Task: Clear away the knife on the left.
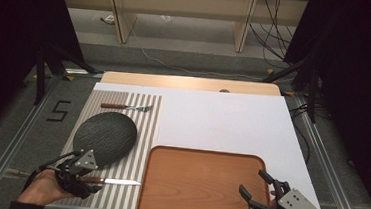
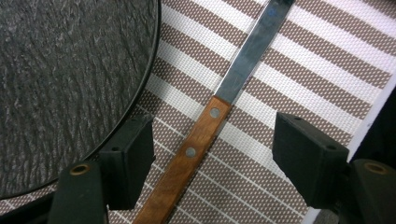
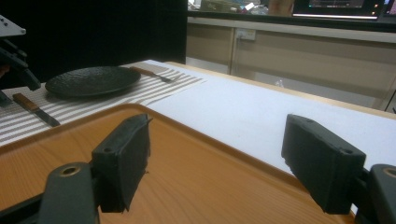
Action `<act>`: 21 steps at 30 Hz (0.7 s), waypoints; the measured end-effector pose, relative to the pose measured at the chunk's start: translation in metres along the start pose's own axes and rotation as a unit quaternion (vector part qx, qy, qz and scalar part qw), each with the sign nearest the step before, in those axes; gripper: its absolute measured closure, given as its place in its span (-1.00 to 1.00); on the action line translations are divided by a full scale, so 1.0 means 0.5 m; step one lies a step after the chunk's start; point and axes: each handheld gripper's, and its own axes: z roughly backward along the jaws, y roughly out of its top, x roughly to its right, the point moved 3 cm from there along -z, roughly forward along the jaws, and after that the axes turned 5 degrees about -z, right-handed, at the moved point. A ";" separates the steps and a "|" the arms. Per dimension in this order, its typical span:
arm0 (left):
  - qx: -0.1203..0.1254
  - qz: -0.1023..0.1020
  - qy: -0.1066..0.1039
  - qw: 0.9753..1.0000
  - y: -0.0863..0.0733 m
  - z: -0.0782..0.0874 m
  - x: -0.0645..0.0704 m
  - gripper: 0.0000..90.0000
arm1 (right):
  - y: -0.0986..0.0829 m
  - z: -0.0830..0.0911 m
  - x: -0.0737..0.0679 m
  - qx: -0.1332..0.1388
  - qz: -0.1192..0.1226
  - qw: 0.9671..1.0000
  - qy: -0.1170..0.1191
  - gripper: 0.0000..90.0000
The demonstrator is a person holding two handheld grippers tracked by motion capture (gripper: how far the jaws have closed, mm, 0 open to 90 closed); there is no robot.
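Our left gripper (image 2: 212,154) has its jaws spread wide, one on each side of the wooden handle of the knife (image 2: 205,130), neither pad touching it. The handle runs diagonally through the gap, nearer the pad on the plate's side, with the blade reaching away ahead of the jaws across the striped placemat (image 2: 299,70). Just outside that same pad sits the rim of the dark slate plate (image 2: 65,79). We judge this to be the main risk: if we close while sitting this close to it, that pad could catch the rim and nudge the plate, or ride up on it and miss the handle. The handle also lies flat and thin on the mat, so jaws closing too high could skid over it, and because it crosses the gap at a slant, the closing pads may twist it and swing the blade sideways.

Our right gripper (image 3: 219,168) is open too, holding nothing and hovering over the near part of the wooden tray (image 3: 187,186). In the high view the tray (image 1: 202,186) lies just beyond the knife tip (image 1: 134,183), so a careless lift towards it could knock the blade against the tray's raised edge. Beyond the plate, a fork (image 1: 125,107) rests on the mat, well away from both pairs of jaws
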 end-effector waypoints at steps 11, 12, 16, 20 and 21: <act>-0.042 0.000 -0.001 0.999 0.002 -0.017 -0.005 -0.14 | -0.001 0.000 0.000 -0.001 0.000 1.000 -0.001 -0.45; -0.041 -0.001 -0.004 0.999 0.003 -0.017 -0.004 -0.11 | -0.001 0.001 0.000 -0.002 0.000 1.000 0.000 -0.45; -0.045 -0.002 -0.005 0.999 0.005 -0.020 -0.006 0.00 | -0.001 0.000 0.000 -0.001 0.000 1.000 0.000 -0.45; -0.058 -0.002 -0.002 0.998 0.005 -0.027 -0.009 0.06 | -0.002 0.000 0.000 -0.003 0.001 1.000 -0.001 -0.45; -0.061 -0.004 -0.004 0.998 0.005 -0.029 -0.008 0.07 | -0.002 -0.001 -0.001 -0.002 0.001 1.000 0.000 -0.45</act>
